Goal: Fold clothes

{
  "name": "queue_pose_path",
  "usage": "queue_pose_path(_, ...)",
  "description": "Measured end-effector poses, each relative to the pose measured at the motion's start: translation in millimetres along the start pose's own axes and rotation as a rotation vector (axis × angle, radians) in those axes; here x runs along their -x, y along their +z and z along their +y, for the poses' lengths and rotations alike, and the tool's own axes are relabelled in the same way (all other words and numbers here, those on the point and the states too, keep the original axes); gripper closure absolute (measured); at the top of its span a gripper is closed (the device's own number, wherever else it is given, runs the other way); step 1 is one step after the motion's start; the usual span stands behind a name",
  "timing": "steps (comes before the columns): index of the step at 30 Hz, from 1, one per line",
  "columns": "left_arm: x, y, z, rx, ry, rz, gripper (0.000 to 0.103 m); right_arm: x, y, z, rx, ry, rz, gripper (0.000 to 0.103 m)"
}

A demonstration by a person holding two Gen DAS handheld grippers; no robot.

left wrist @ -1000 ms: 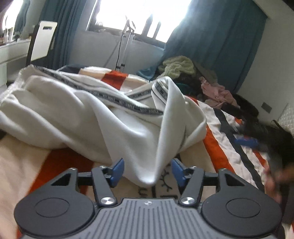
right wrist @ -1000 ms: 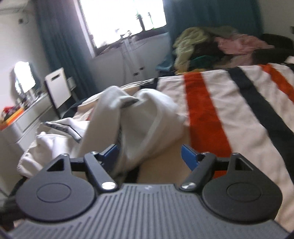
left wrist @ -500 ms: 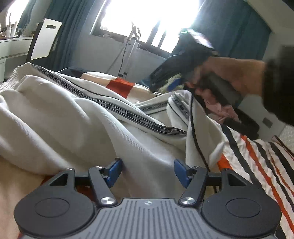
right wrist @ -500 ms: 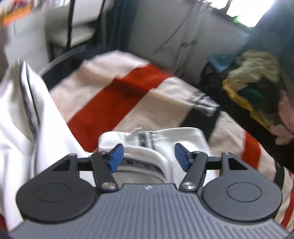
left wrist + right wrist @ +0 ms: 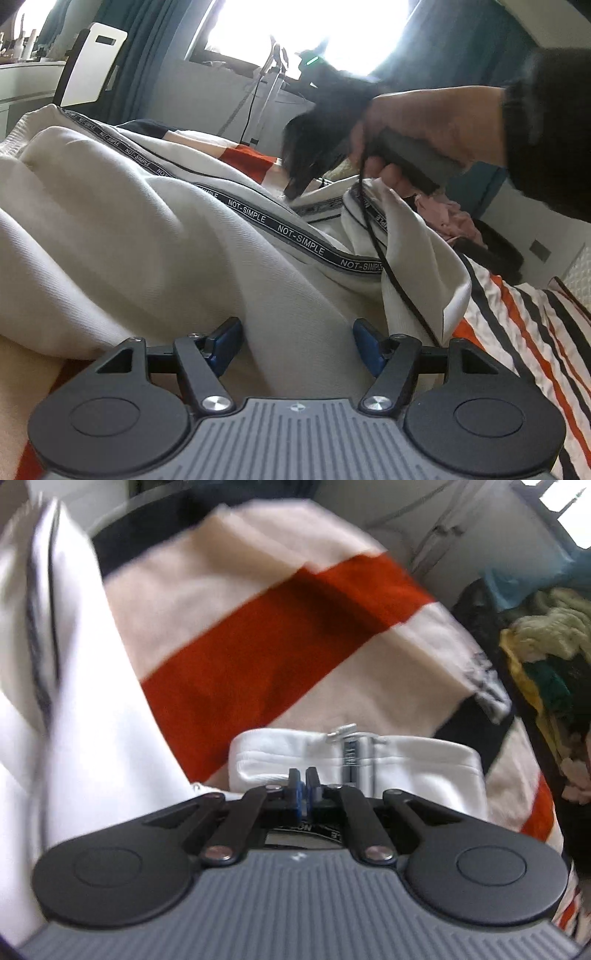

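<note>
A cream-white garment point(image 5: 155, 236) with a black "NOT-SIMPLE" tape stripe lies crumpled on the striped bedspread point(image 5: 524, 332). My left gripper point(image 5: 297, 345) is open, its blue pads on either side of a fold of the garment, low over the bed. My right gripper point(image 5: 304, 788) is shut on the garment's white hem point(image 5: 354, 760) by a zipper end. In the left wrist view the right gripper point(image 5: 295, 188) shows held in a hand at the garment's far edge.
A pile of loose clothes point(image 5: 546, 657) lies at the far end of the bed. A white chair point(image 5: 92, 70) and a desk stand at the left, a bright window with blue curtains behind. A black cable point(image 5: 391, 273) trails across the garment.
My right gripper has closed on the garment's white hem, where half a second ago its jaws stood open around it. My left gripper has moved closer in over the fabric.
</note>
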State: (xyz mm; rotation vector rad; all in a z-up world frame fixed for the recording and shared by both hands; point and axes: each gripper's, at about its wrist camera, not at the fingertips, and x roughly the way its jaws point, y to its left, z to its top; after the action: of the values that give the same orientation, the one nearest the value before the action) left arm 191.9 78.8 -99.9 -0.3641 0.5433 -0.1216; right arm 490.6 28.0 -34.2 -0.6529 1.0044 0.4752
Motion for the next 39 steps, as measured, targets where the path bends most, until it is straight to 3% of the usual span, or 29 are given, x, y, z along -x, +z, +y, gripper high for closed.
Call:
queue_pose_path(5, 9.8, 4.0, -3.2, 0.021, 0.014, -0.019, 0.034, 79.9, -25.2, -35.4, -0.147, -0.120, -0.189, 0.100)
queue_pose_path(8, 22.2, 4.3, -10.2, 0.010, 0.016, -0.046, 0.034, 131.4, -60.2, -76.4, -0.296, -0.228, -0.310, 0.100)
queue_pose_path(12, 40.6, 2.2, -20.1, -0.012, 0.012, -0.075, 0.034, 197.0, -134.3, -140.1, -0.540, -0.356, -0.480, 0.100)
queue_pose_path(17, 55.1, 0.9, -32.9, -0.043, 0.011, -0.095, 0.034, 239.8, -268.6, -189.3, -0.894, -0.380, -0.614, 0.100)
queue_pose_path(20, 61.9, -1.9, -42.0, -0.073, 0.015, -0.101, 0.034, 238.1, -364.9, -196.0, -1.136, -0.338, -0.656, 0.100)
queue_pose_path(26, 56.0, -7.4, -45.6, -0.154, 0.028, -0.082, 0.034, 188.7, -512.3, -173.0, -1.480, -0.202, -0.554, 0.100)
queue_pose_path(29, 42.7, -9.9, -44.8, -0.210, 0.075, -0.057, 0.034, 165.2, -560.5, -160.9, -1.643, -0.102, -0.535, 0.100)
queue_pose_path(31, 37.8, -12.1, -42.2, -0.196, 0.100, -0.037, 0.034, 155.1, -581.6, -152.9, -1.761, -0.004, -0.554, 0.100)
queue_pose_path(35, 45.6, -15.9, -36.2, -0.157, 0.115, -0.010, 0.034, 146.2, -590.3, -134.7, -1.814, 0.121, -0.582, 0.098)
queue_pose_path(39, 62.0, -10.7, -11.8, 0.009, 0.112, 0.047, 0.032, 131.7, -601.4, -130.7, -1.885, 0.254, -0.638, 0.097)
